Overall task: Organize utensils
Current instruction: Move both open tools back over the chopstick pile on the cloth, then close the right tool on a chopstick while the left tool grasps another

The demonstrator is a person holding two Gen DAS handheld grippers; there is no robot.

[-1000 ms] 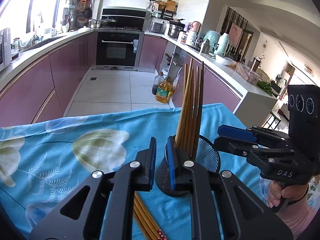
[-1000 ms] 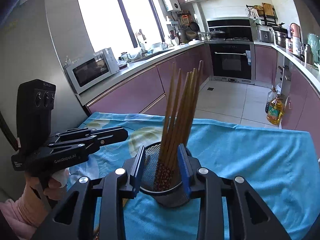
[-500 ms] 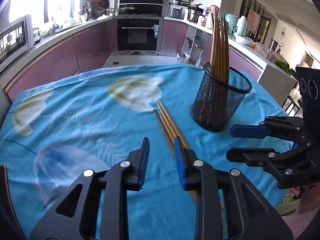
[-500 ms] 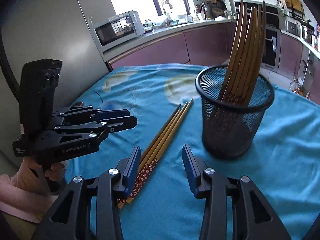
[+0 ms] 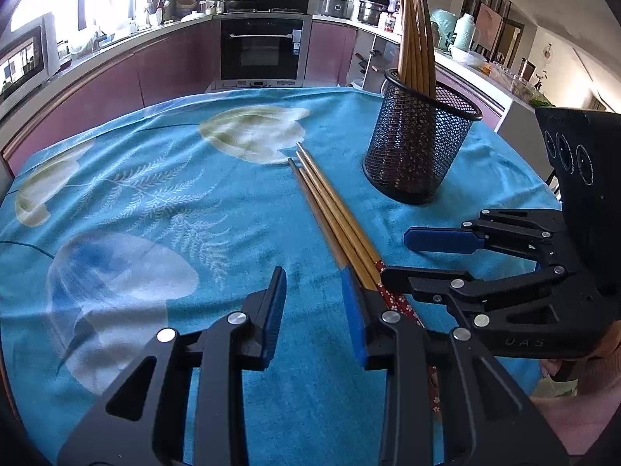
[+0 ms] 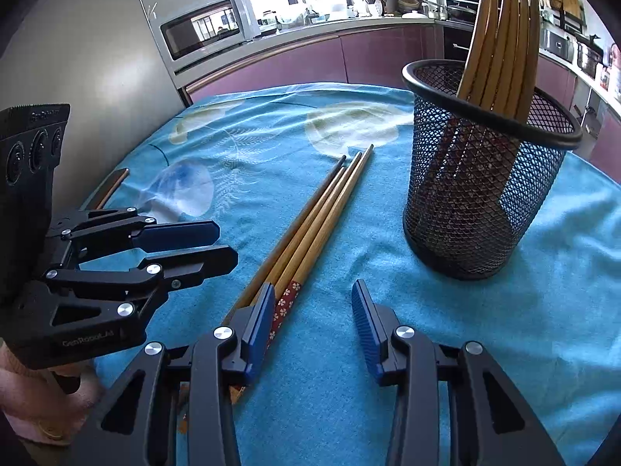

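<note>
Both grippers have been drawn back from the mesh holder [image 6: 485, 178], left gripper [image 5: 314, 310] and right gripper [image 6: 310, 322] parted and empty. Several chopsticks stand inside; perhaps four loose chopsticks [image 6: 310, 225] remain on the cloth [image 5: 155, 194].

Grey letters are showing on the side of the black two-finger right gripper [image 5: 392, 254] in the left wrist view; they look like "UAS". In the right wrist view, the black two-finger left gripper [image 6: 225, 244] is showing small grey print that looks like "GenRobot.AI". The same word on its top edge is too blurry to read.
</note>
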